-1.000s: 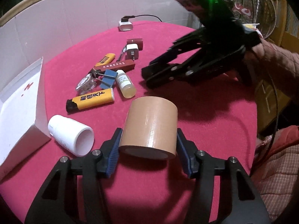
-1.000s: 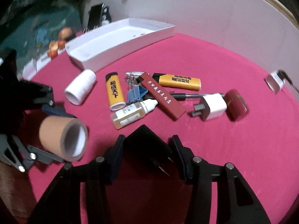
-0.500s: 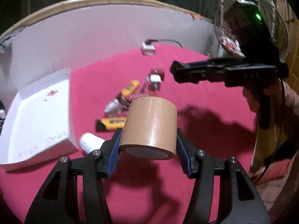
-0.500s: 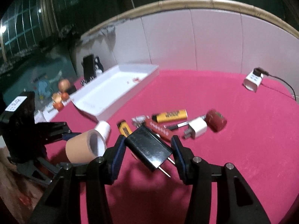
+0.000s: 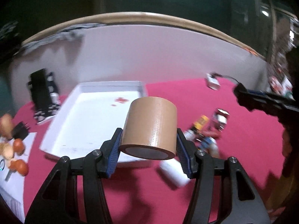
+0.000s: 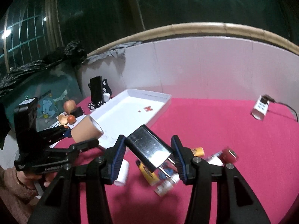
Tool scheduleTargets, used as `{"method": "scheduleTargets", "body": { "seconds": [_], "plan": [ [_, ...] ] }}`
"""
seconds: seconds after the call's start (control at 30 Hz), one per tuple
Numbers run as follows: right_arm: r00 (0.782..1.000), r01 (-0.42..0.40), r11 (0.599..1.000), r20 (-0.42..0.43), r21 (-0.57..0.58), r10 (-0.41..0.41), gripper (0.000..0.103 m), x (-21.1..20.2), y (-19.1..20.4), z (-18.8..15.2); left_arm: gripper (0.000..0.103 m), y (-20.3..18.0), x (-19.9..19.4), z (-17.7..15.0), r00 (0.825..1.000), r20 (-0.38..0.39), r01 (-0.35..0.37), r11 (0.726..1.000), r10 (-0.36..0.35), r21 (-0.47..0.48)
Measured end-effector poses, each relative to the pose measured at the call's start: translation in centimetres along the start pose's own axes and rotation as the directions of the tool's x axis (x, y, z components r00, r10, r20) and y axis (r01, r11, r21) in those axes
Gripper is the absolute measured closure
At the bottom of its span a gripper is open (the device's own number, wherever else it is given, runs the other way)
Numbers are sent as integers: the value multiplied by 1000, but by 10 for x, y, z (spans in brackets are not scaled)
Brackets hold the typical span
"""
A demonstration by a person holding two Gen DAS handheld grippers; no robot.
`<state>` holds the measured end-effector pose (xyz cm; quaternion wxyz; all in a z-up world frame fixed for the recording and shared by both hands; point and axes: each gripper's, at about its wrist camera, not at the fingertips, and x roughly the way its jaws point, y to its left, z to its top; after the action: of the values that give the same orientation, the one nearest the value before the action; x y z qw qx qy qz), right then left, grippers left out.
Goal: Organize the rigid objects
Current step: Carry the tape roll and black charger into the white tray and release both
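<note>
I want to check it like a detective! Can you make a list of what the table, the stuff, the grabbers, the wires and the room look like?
Surface: red cloth, round table.
Job's things: tape roll in left gripper; black charger in right gripper; white tray holds nothing but small red marks.
Clutter: white tube, yellow lighter, small bottle, red cap, blurred.
Grippers: both shut, lifted.
Cables: black cable into white plug.
Surroundings: white wall panel, phone stand, fruit, dark windows.
</note>
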<state>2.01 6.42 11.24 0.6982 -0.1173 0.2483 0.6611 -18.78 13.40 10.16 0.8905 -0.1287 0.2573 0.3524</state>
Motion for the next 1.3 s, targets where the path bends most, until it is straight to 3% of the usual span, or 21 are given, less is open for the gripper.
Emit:
{"method": "scheduleTargets", "body": {
  "seconds": [0.2,0.5,0.83,1.3],
  "plan": [
    [996,89,995,-4,-33,-89,54,36,34,26,48,57,4,11,995,15,-95,990,97,-105],
    [997,58,997,-51,-50,-61,54,105,78,51,48,119,38,31,981,-35,-196,962,193,-192],
    [987,76,995,-136,-60,-84,54,163,94,46,48,138,82,29,967,-124,-247,942,224,-227],
    [971,91,995,-217,-43,-98,53,197,89,32,48,139,115,25,955,-179,-275,932,236,-237]
  ]
}}
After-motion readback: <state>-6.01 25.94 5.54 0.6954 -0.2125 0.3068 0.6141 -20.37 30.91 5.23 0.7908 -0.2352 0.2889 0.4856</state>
